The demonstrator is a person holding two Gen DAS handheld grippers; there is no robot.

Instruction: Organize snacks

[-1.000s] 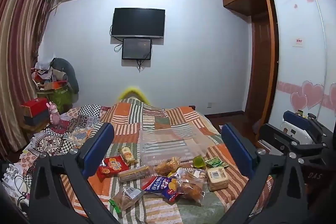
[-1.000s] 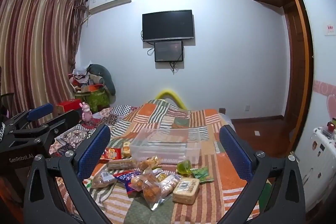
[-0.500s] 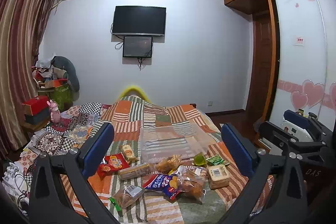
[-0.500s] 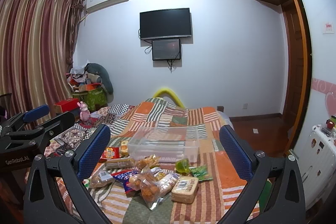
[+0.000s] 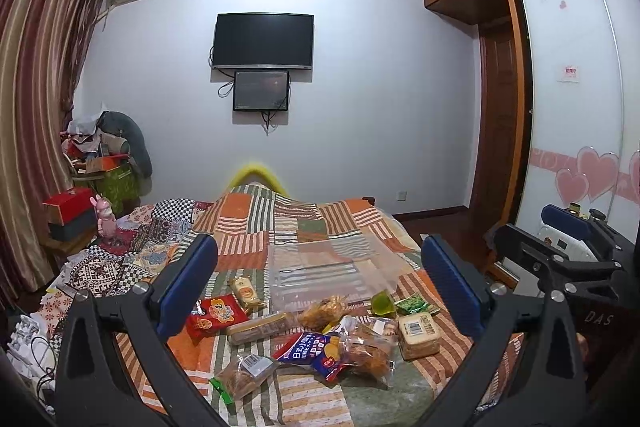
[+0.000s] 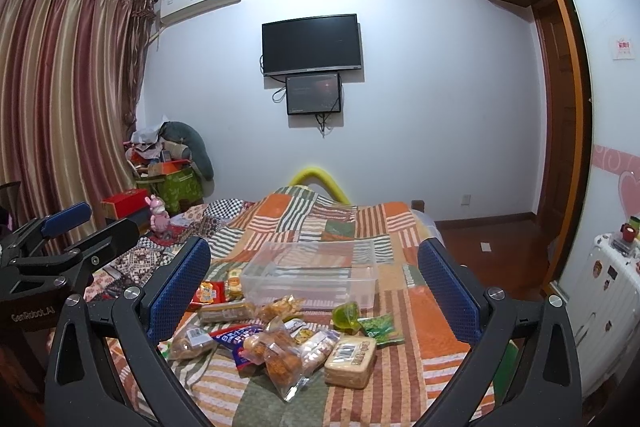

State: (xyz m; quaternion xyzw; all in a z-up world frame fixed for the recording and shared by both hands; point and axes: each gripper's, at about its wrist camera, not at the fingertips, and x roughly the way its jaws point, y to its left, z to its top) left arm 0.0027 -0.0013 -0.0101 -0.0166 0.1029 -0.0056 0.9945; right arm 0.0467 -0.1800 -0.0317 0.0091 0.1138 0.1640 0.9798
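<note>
Several snack packets lie on a striped patchwork bed: a red packet [image 5: 216, 314], a blue packet [image 5: 316, 347], a square biscuit pack [image 5: 420, 331], a green jelly cup [image 5: 383, 303] and a long cracker pack [image 5: 262, 325]. A clear plastic bin [image 5: 328, 267] stands just behind them; it also shows in the right wrist view [image 6: 312, 275]. My left gripper [image 5: 320, 287] is open and empty, held above the snacks. My right gripper [image 6: 314, 287] is open and empty too, to the right of the left one.
Clothes and patterned cloths [image 5: 120, 259] cover the bed's left side. Boxes and a pink toy [image 5: 104, 211] stand at the left by the curtain. A wardrobe [image 5: 580, 147] and a white suitcase [image 6: 612, 291] are at the right.
Both grippers have risen slightly, so the snacks and bin sit a little lower in both views. Both stay open.
</note>
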